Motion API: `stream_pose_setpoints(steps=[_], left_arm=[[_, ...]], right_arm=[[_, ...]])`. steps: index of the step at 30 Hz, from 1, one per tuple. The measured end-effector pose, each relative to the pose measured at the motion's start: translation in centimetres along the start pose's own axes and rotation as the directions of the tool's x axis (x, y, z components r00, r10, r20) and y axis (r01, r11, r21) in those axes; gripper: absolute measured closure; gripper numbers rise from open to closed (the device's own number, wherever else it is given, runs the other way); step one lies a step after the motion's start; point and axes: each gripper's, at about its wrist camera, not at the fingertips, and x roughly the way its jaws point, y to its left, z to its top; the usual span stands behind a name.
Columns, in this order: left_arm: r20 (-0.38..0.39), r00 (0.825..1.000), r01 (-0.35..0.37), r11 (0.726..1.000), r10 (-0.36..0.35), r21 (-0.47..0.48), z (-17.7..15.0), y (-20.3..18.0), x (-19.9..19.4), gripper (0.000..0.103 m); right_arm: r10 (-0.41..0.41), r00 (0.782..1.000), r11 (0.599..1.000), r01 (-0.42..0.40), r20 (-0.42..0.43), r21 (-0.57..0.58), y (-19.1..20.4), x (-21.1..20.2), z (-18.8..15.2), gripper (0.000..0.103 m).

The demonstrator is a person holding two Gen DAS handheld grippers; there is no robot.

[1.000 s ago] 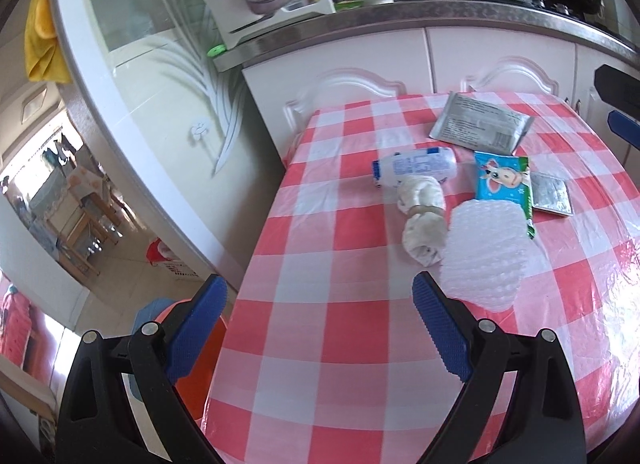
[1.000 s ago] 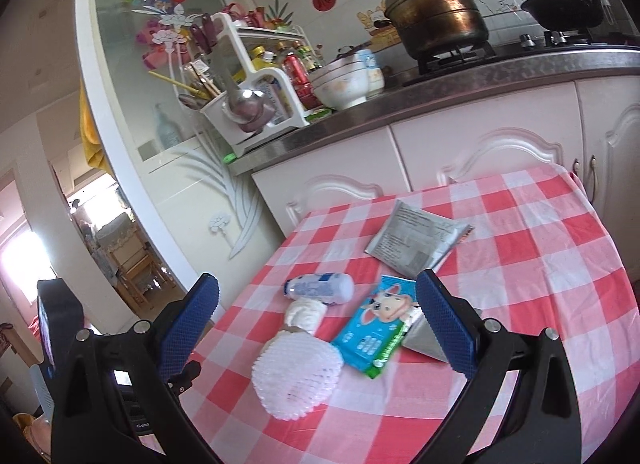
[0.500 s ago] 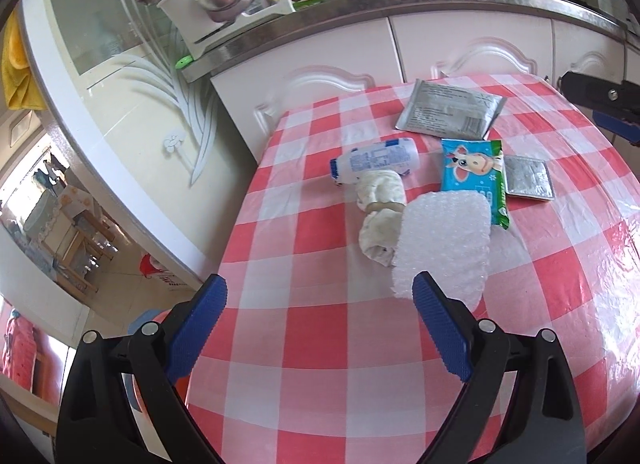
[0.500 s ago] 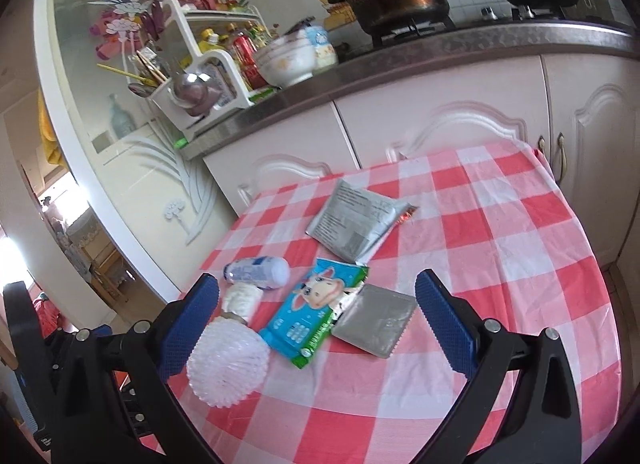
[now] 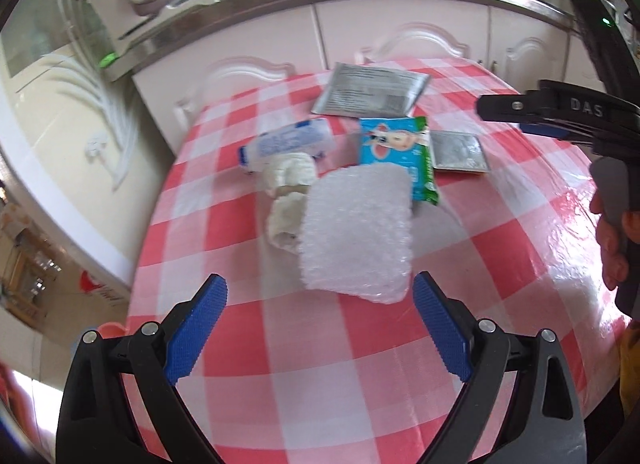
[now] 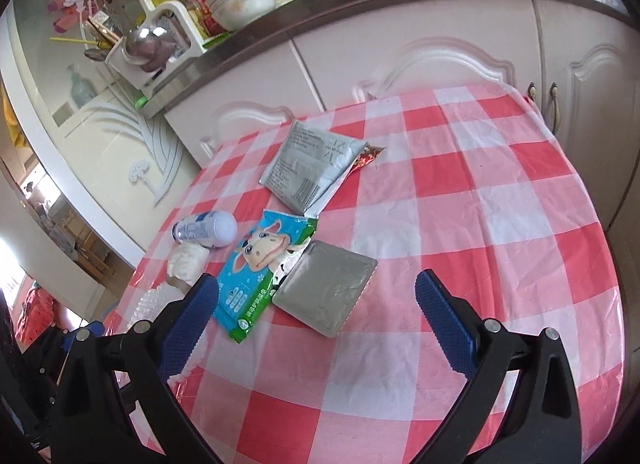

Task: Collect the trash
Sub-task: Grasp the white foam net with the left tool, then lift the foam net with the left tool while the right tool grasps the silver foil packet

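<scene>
Left gripper (image 5: 320, 300) closing in, jaws spread wide, now just short of the foam net (image 5: 356, 236) beside the blue wrapper (image 5: 394, 152). Right gripper (image 6: 316, 300) spread too. Looking like first grab incoming.

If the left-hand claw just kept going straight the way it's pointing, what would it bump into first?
Most likely the white foam net. It lies on the checked table straight ahead of the open left gripper, nearer than the other trash. Depth is hard to judge through the fisheye, so it might touch the tablecloth first.
</scene>
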Motion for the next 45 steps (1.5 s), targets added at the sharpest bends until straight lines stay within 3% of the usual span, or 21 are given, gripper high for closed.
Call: stream_pose_setpoints(steps=[7,10,15,16,20,23,32,41,43,45], left_arm=[[-0.002,0.998,0.056,0.998,-0.056,-0.019,0.4,-0.3,2.0,0.010],[-0.005,0.998,0.058,0.997,-0.058,-0.058,0.7,0.1,3.0,0.010],[0.002,0.995,0.096,0.983,-0.097,-0.154,1.2,1.5,4.0,0.010],[0.005,0.995,0.100,0.981,-0.100,-0.166,1.3,1.7,4.1,0.011],[0.011,0.990,0.137,0.967,-0.138,-0.214,1.4,2.5,4.8,0.036],[0.019,0.988,0.155,0.960,-0.155,-0.232,1.4,2.7,5.1,0.043],[0.050,0.983,0.186,0.949,-0.179,-0.255,1.4,3.0,4.9,0.050],[0.082,0.983,0.181,0.952,-0.165,-0.247,1.9,3.2,3.3,0.051],[0.088,0.982,0.184,0.952,-0.168,-0.246,2.0,3.2,3.0,0.051],[0.094,0.982,0.183,0.952,-0.165,-0.246,2.0,3.3,2.6,0.051]], right_arm=[[-0.024,0.999,0.999,0.023,-0.048,-0.022,0.5,1.9,-0.1,0.004],[0.004,0.999,1.000,-0.005,-0.053,-0.018,0.9,2.3,-0.1,0.004],[-0.058,0.996,0.996,0.053,-0.066,-0.066,1.4,3.5,-0.1,0.004],[-0.069,0.995,0.996,0.065,-0.072,-0.059,1.1,3.7,0.0,0.004],[-0.136,0.988,0.989,0.131,-0.078,-0.063,0.6,4.1,0.2,0.004],[-0.163,0.982,0.984,0.154,-0.097,-0.094,0.8,4.8,0.2,0.004],[-0.280,0.954,0.944,0.252,-0.110,-0.212,2.1,6.2,-0.3,0.004],[-0.277,0.951,0.937,0.235,-0.139,-0.259,2.6,6.7,-0.6,0.004],[-0.288,0.948,0.931,0.243,-0.137,-0.273,2.9,6.7,-0.7,0.006],[-0.283,0.951,0.932,0.241,-0.126,-0.272,2.9,6.6,-0.7,0.017]])
